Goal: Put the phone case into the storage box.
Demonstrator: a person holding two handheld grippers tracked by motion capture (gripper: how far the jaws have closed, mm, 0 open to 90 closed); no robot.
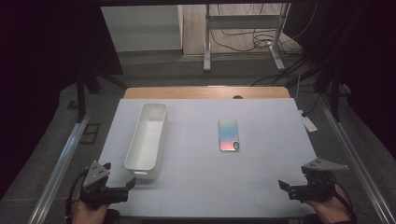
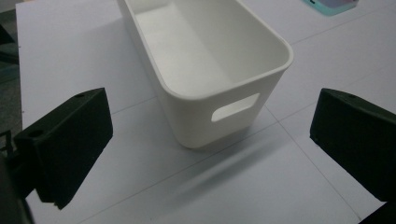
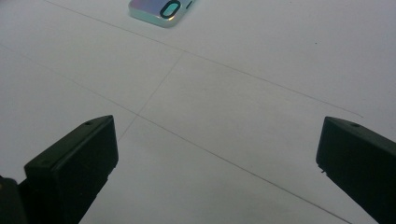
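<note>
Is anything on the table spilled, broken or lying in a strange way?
Nothing stands out. The white bin stands upright and empty, turned slightly askew to the table's grid lines. The phone lies flat, back side up, apart from the bin. Nothing looks spilled or damaged.

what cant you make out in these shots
- Phone in the left gripper view: the top edge cuts off all but a corner.
- Phone in the right gripper view: only its camera end shows; the top edge cuts off the rest.
- White bin in the high view: its handle cutout is too small to see.
</note>
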